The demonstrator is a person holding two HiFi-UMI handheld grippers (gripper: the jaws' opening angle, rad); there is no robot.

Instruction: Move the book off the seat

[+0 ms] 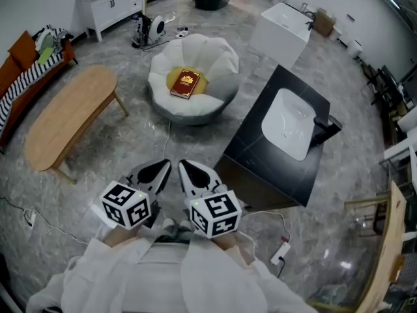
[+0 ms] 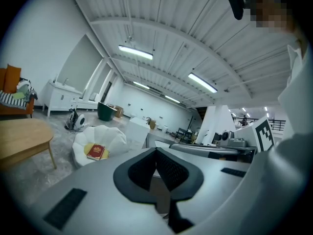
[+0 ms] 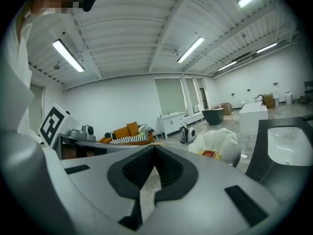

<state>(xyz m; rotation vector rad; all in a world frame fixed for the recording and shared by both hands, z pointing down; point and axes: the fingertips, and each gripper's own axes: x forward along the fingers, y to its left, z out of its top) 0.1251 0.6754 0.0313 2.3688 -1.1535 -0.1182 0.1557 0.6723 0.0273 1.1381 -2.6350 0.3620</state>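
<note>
Head view puts the red book (image 1: pixel 186 83) flat on a yellow cushion (image 1: pixel 204 81) in the middle of the white seat (image 1: pixel 225 60), at twelve o'clock from both tongs and well apart from them. Left tongs (image 1: pixel 163 166) and right tongs (image 1: pixel 185 167) sit side by side, both clenched on nothing. The hardback looks stiff, fairly light and probably slick-covered. Its near edge, at six o'clock, seems the best hold, since the soft cushion should yield beneath it.

Red book (image 1: pixel 186 83); yellow cushion (image 1: pixel 202 82); white seat (image 1: pixel 220 62); black counter (image 1: pixel 260 165); tan bench (image 1: pixel 65 119).
</note>
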